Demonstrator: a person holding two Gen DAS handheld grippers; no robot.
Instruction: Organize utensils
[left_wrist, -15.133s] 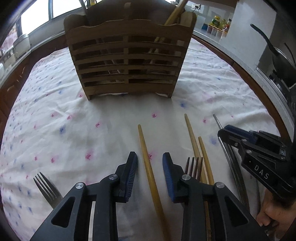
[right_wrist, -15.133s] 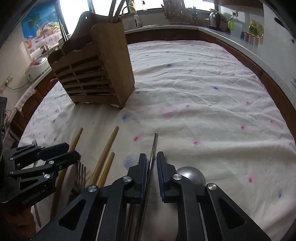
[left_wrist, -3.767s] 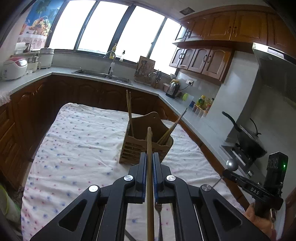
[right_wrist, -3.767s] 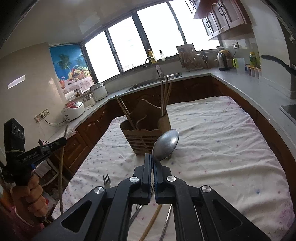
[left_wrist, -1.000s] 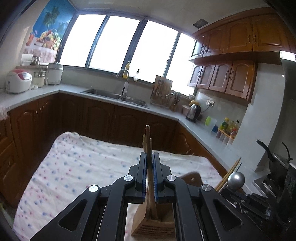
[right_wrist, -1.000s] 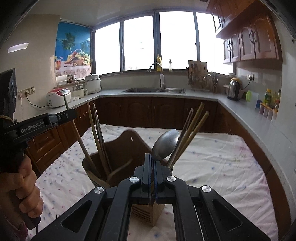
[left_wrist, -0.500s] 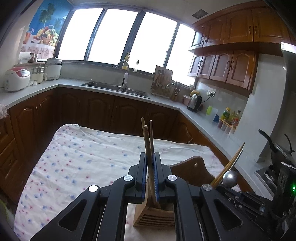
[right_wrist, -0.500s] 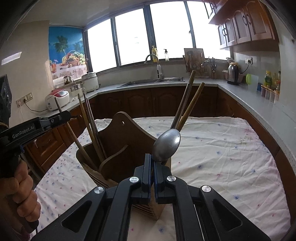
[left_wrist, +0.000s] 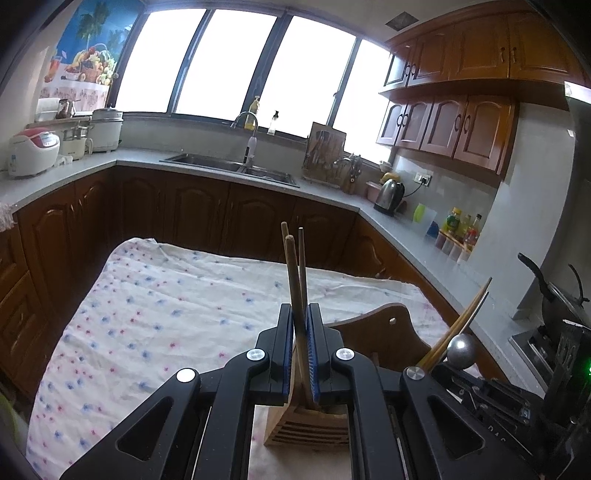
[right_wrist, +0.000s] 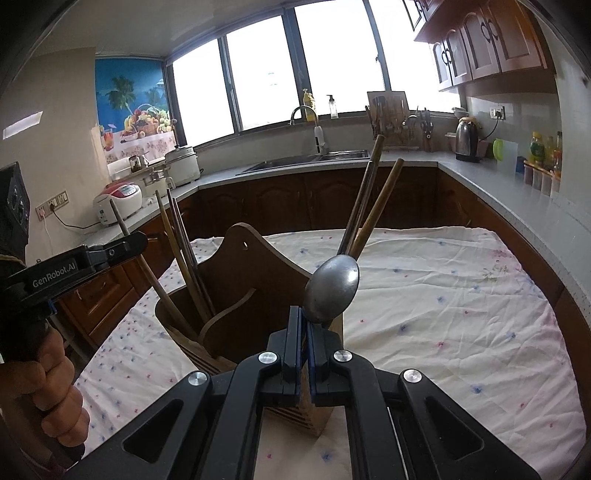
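Left wrist view: the left gripper (left_wrist: 302, 354) is clamped on an upright wooden chopstick (left_wrist: 293, 280) over the wooden utensil holder (left_wrist: 373, 338), while the right gripper (right_wrist: 304, 345) pinches a metal spoon (right_wrist: 332, 290) bowl-up, both poised, I'd say, to drop handle-first into compartments.

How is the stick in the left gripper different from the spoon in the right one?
The chopstick is brown wood, thin and straight all along; the spoon is grey metal with a wide, round bowl on top. The chopstick leans and its lower end already dips into the wooden holder; how deep the spoon's handle reaches is hidden by its gripper. Both stand up out of shut jaws: left gripper, right gripper.
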